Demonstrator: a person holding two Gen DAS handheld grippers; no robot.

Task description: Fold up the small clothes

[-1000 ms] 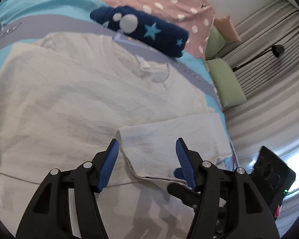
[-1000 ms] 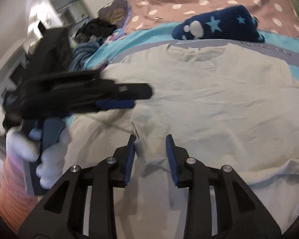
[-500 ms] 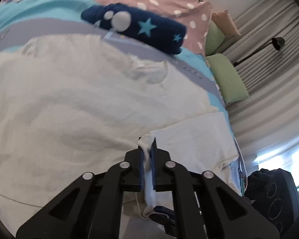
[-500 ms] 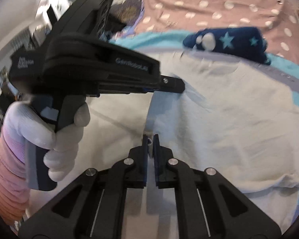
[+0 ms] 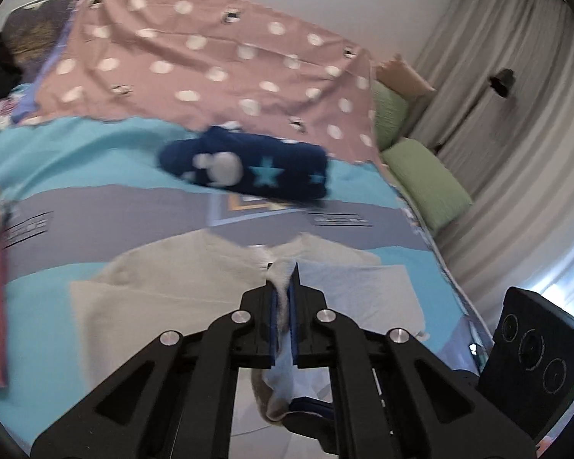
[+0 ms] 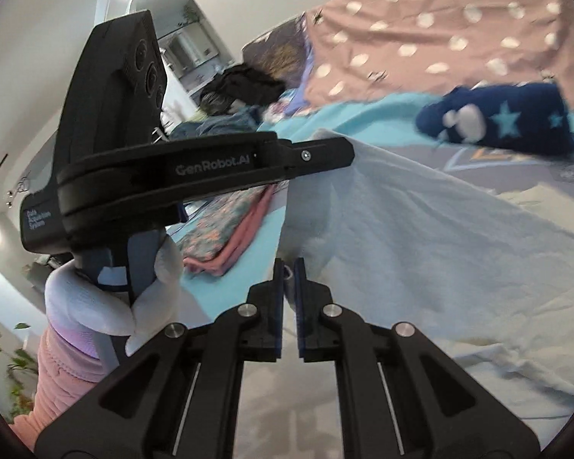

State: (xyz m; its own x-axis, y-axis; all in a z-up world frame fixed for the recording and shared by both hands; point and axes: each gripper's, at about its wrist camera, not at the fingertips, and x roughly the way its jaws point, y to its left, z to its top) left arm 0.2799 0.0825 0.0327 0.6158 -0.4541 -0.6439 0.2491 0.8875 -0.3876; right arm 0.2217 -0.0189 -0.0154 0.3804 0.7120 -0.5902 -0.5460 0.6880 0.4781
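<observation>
A white T-shirt lies on the bed, its near edge lifted off the cover. My left gripper is shut on a bunched fold of the T-shirt, which hangs down between its blue pads. In the right wrist view the T-shirt slopes up like a tent to the left gripper, held by a white-gloved hand. My right gripper is shut on the shirt's lower edge, a thin bit of cloth showing between its pads.
A rolled navy garment with stars lies beyond the shirt on the turquoise cover. A pink dotted blanket covers the far side. Green pillows and curtains stand right. Folded floral and pink clothes lie left.
Both grippers went from open to shut on the shirt's edge, then rose, lifting that edge off the bed. The shirt now hangs stretched between them.
</observation>
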